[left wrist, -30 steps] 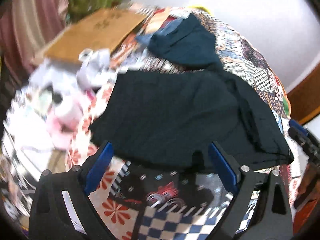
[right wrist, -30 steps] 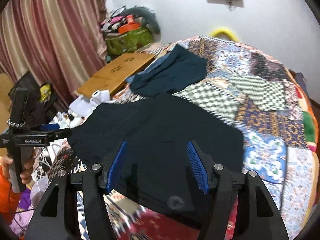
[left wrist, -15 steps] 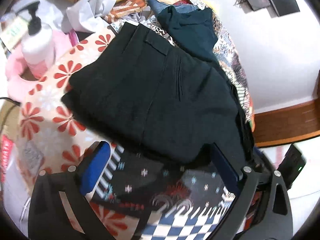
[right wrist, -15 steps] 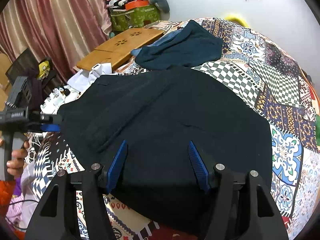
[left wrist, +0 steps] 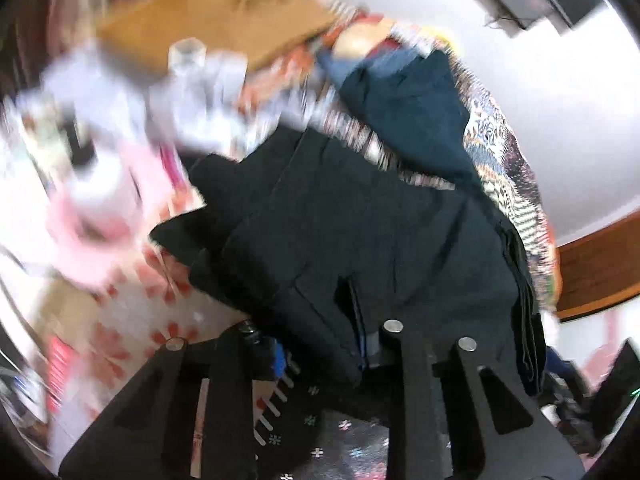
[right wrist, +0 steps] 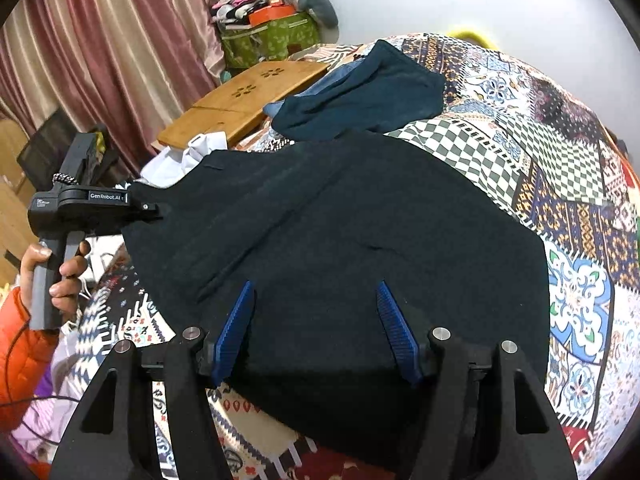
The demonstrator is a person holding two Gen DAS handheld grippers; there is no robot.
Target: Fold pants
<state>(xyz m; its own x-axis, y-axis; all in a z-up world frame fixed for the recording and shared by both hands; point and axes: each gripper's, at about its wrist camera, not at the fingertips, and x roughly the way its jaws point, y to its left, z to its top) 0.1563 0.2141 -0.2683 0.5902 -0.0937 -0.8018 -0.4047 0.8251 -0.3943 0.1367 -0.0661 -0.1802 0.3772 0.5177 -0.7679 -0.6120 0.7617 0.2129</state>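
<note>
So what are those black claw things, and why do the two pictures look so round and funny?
Each picture comes from a little round-lens camera fixed on a handheld grabber, looking along its jaws. A person holds one grabber in each hand. In the right grabber's picture you can see the hand gripping the other grabber's handle. On the patchwork quilt lie dark pants to be folded, with another dark blue garment behind them. The left gripper is closing its jaws, with the edge of the pants bunched between them. The right gripper hangs over the pants with its blue jaws apart, holding nothing.
</note>
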